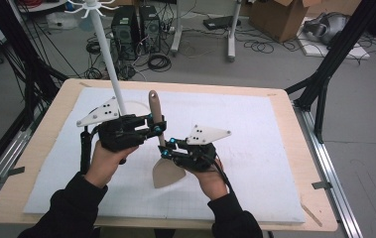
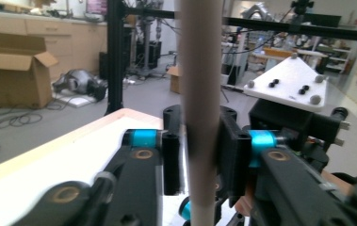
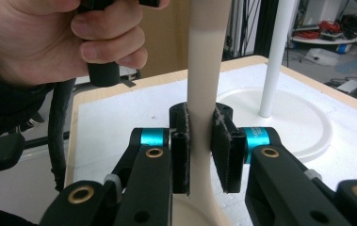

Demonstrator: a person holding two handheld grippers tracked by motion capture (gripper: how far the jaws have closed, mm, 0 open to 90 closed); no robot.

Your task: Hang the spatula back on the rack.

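A beige spatula (image 1: 154, 102) stands upright over the white mat, handle up and broad blade (image 1: 168, 173) down near the mat. My left gripper (image 1: 158, 129) is shut on the handle (image 2: 199, 94) partway up, the jaws pressing from both sides (image 2: 199, 160). Lower down, just above the blade, my right gripper (image 1: 166, 148) is shut on the same handle (image 3: 206, 70), with its pads against both sides (image 3: 199, 150). The right gripper's white top plate (image 2: 289, 84) lies close behind in the left gripper view.
A white hook stand rises from a round base (image 3: 308, 127) on the mat (image 1: 255, 129), its pole (image 1: 108, 54) just behind my left gripper. The person's left hand (image 3: 49, 42) grips its handle. Cardboard boxes (image 1: 280, 17) and cables lie on the floor beyond the table.
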